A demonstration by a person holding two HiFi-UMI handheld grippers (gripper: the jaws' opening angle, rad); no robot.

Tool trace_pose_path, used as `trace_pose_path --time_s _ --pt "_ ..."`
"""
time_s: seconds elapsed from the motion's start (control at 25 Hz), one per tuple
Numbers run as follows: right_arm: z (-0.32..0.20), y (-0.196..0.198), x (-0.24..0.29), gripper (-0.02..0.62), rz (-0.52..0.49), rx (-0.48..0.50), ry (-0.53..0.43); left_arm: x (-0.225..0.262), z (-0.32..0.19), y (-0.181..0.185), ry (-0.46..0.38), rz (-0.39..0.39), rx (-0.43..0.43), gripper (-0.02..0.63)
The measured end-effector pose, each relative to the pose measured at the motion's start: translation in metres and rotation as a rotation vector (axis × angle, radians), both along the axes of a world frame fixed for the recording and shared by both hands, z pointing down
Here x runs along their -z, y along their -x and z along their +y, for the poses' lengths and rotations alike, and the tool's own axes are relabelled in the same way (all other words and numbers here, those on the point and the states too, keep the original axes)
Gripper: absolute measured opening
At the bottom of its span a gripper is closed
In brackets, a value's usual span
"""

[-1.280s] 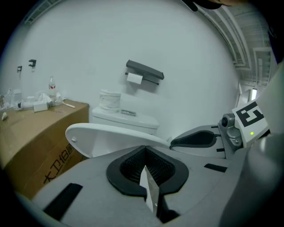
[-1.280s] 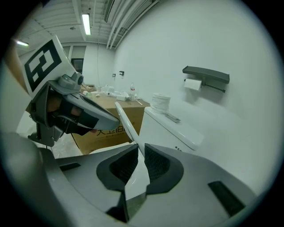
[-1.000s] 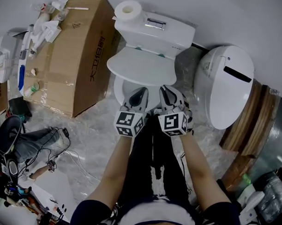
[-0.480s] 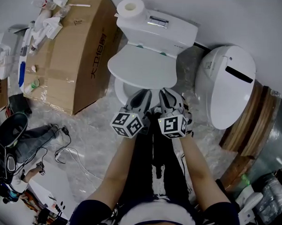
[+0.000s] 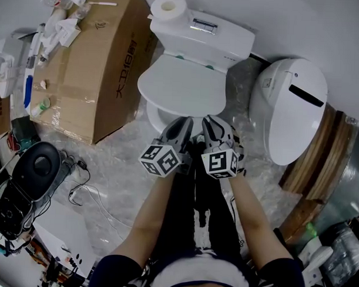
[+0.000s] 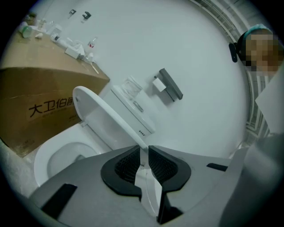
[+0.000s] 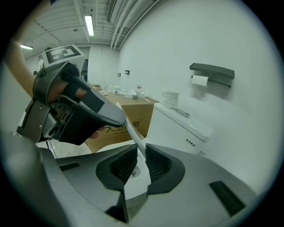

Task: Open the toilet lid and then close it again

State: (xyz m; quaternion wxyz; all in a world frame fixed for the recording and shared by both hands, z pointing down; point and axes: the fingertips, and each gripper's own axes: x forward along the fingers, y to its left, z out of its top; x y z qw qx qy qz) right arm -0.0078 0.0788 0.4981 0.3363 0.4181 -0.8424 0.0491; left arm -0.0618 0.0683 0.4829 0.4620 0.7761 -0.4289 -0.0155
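Note:
The white toilet lid (image 5: 181,87) stands partly raised, tilted over the bowl (image 5: 156,117). Both grippers meet at its front edge. In the head view my left gripper (image 5: 183,125) and right gripper (image 5: 211,123) sit side by side there. The left gripper view shows the lid (image 6: 106,115) slanting up, its thin edge pinched in my left gripper (image 6: 143,153). In the right gripper view the lid edge (image 7: 133,133) runs between the pads of my right gripper (image 7: 138,155), with the left gripper close on its left. Both are shut on the lid.
The tank (image 5: 201,32) with a toilet roll (image 5: 168,10) stands against the wall. A cardboard box (image 5: 88,66) with small items is at the left, a second white toilet unit (image 5: 289,108) at the right. A black round device (image 5: 37,164) and cables lie lower left.
My left gripper has rolled, its marker cube now tilted. Both grippers stay at the lid's front edge; the right one has barely shifted.

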Motion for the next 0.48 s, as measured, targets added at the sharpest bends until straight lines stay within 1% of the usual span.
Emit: trace_pose_path --time_s 0.12,0.32,0.48 --pt "0.006 0.002 -0.004 0.037 0.0 0.012 0.011 -0.005 0.006 0.002 0.024 0.001 0.008 0.051" --pt "0.017 0.007 -0.013 0.037 0.013 0.042 0.041 -0.015 0.018 0.007 0.054 -0.093 0.0 0.065" --pt "0.026 0.011 -0.019 0.037 0.017 0.055 0.064 -0.022 0.027 0.011 0.085 -0.101 0.003 0.069"
